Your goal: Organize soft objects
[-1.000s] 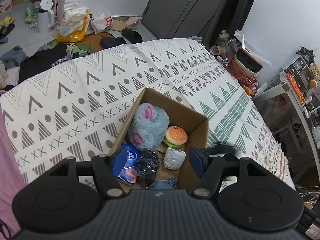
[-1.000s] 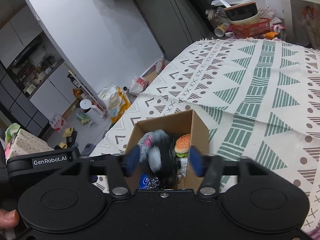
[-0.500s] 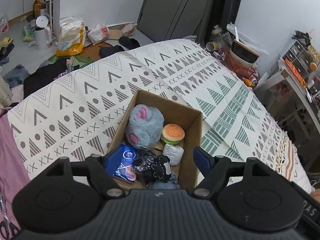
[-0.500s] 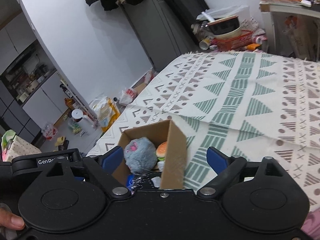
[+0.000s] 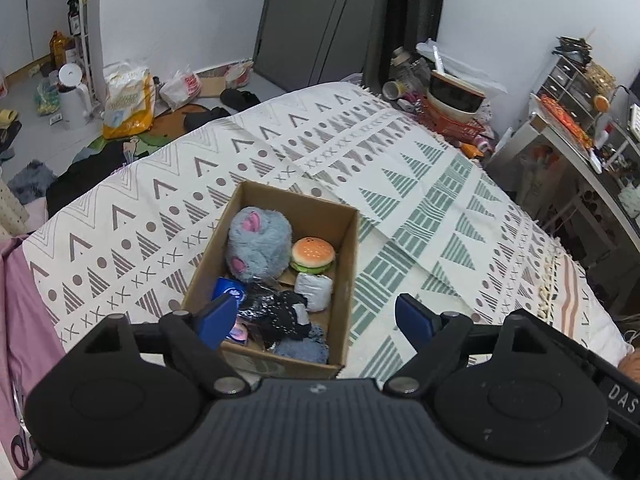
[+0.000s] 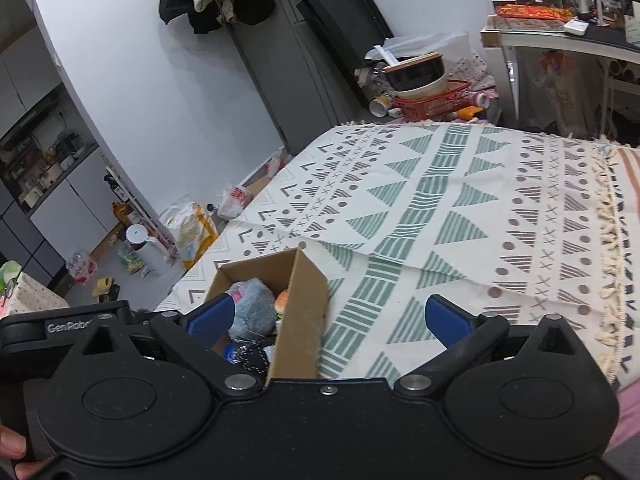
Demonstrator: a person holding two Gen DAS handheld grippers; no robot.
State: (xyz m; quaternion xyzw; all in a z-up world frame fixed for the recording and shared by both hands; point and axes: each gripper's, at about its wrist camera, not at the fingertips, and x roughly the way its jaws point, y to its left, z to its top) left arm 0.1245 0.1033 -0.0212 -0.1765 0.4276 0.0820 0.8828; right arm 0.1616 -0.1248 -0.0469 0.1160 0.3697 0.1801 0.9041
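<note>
- The cardboard box [image 5: 344, 264] sits on the patterned bedspread [image 5: 420, 208], near its front edge, and it already holds everything soft that can be seen on the bed.
- Inside, from far end to near: a grey plush toy [image 5: 258, 244] with pink patches, a burger-shaped squishy [image 5: 313, 255] just beside it, a small silver-grey pillow-like piece [image 5: 314, 290], a blue packet [image 5: 229, 291], a black speckled fabric item [image 5: 276, 314], and something blue and fuzzy [image 5: 300, 348] at the near wall (what it is I cannot tell).
- The left gripper [image 5: 316, 314] hangs above the box's near end, fingers spread wide, carrying nothing.
- The right gripper [image 6: 326, 318] is also spread wide and empty, raised above the box's right wall, with the plush [image 6: 252, 308] showing beside its left finger.
- No loose soft object lies on the visible bedspread in either view, so the gathering looks finished, or nearly so.
- What may remain, as a judgement only: tidying the contents, or fetching items that lie outside both views (the cluttered floor [image 5: 36, 136] beyond the bed probably is not part of it).
</note>
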